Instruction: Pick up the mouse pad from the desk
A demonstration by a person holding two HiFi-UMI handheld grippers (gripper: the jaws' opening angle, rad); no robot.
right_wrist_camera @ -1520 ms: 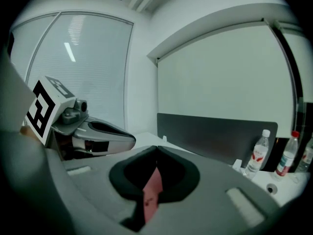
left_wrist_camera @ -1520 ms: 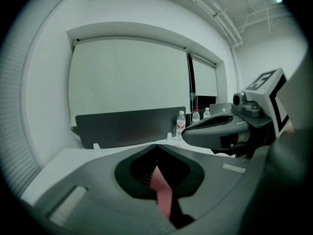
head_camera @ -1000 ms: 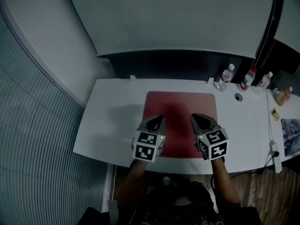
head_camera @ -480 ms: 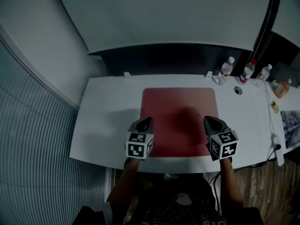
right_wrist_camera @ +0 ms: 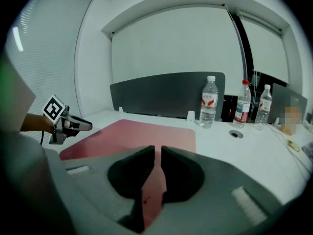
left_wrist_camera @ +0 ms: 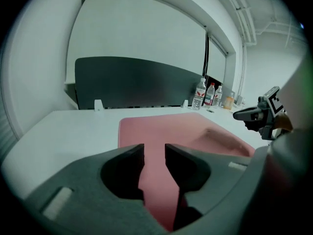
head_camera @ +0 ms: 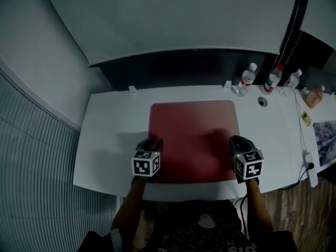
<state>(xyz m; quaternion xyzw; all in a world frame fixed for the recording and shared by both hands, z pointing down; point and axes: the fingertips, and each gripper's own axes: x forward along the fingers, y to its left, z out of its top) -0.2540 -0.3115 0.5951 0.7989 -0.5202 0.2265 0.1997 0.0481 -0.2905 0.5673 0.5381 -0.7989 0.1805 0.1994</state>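
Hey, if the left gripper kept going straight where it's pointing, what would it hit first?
Most likely the red mouse pad, near its left edge: the left gripper points forward and down at it. Its jaws have just been opening, with nothing between them.

Mouse pad (head_camera: pixel 193 140) lying on the middle of the desk (head_camera: pixel 110 135).
Beyond its right rear corner, three bottles (head_camera: pixel 272 80) stand along the back panel (head_camera: pixel 189 70); a cable hole (head_camera: pixel 262 102) lies just before them.
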